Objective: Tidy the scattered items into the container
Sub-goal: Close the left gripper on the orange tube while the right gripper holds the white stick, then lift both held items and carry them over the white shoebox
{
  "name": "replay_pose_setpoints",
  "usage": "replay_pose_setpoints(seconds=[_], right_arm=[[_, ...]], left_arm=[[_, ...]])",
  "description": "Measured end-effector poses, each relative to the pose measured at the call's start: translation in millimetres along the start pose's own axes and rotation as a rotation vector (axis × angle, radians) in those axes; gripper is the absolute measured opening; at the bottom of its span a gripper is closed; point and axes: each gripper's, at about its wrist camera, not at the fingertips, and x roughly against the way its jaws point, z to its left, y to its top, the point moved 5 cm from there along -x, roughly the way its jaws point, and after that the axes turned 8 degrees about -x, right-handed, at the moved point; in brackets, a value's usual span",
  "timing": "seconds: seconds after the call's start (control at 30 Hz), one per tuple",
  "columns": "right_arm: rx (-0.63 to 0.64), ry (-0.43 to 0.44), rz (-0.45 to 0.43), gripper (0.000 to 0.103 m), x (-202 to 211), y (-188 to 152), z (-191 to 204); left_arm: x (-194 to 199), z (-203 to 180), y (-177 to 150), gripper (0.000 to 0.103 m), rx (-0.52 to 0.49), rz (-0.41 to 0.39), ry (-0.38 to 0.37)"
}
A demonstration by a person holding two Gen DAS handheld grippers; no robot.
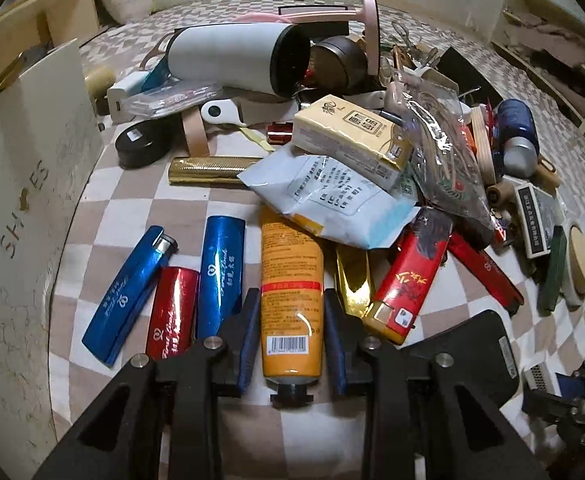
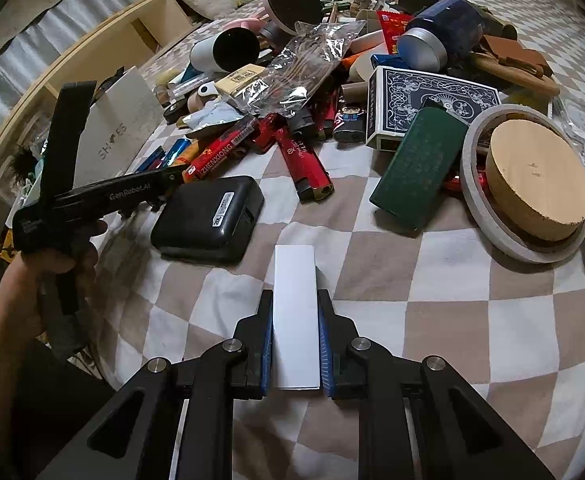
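1. Left wrist view. Orange tube (image 1: pixel 291 300) lies on the checked bedspread (image 1: pixel 132 208), black cap toward the camera, its far end tucked under a white pouch (image 1: pixel 324 196). The left gripper (image 1: pixel 291 344) straddles the tube's lower body, fingers (image 1: pixel 248 344) closed against both sides, gripping it. The tube looks light, soft-walled and glossy, so the grip is best kept low, near the stiffer cap shoulder, to limit squeezing and slipping. Blue and red lighters (image 1: pixel 172 312) lie just beside the left finger; a gold item (image 1: pixel 352 280) lies just beside the right one. The white shoe box (image 1: pixel 32 220), the likely container, stands at the left edge.

2. Right wrist view. The right gripper (image 2: pixel 295 344) is closed on a flat white card or box (image 2: pixel 295 312), held by its long edges and projecting forward above the bedspread. It appears stiff, light and smooth. A black power bank (image 2: pixel 208 216) lies ahead to the left; the person's hand (image 2: pixel 48 276) holds the left gripper near the shoe box (image 2: pixel 112 136).
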Motion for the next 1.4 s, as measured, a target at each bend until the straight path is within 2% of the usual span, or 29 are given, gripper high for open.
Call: replay_pose_setpoints(seconds=[0.6, 0.9, 1.03, 1.4], right_arm=[[0.049, -0.030, -0.027, 0.020, -2, -2, 3], [0.062, -0.082, -0.066, 0.020, 0, -7, 8], [0.078, -0.132, -0.112, 0.020, 5, -11, 14], [-0.069, -0.072, -0.150, 0.020, 29, 17, 6]], left_arm=[[25, -4, -25, 0.029, 0.063, 0.041, -0.013], [36, -11, -29, 0.029, 0.023, 0.042, -0.016], [42, -6, -29, 0.029, 0.035, 0.025, -0.026], [69, 14, -22, 0.029, 0.075, -0.065, -0.052]])
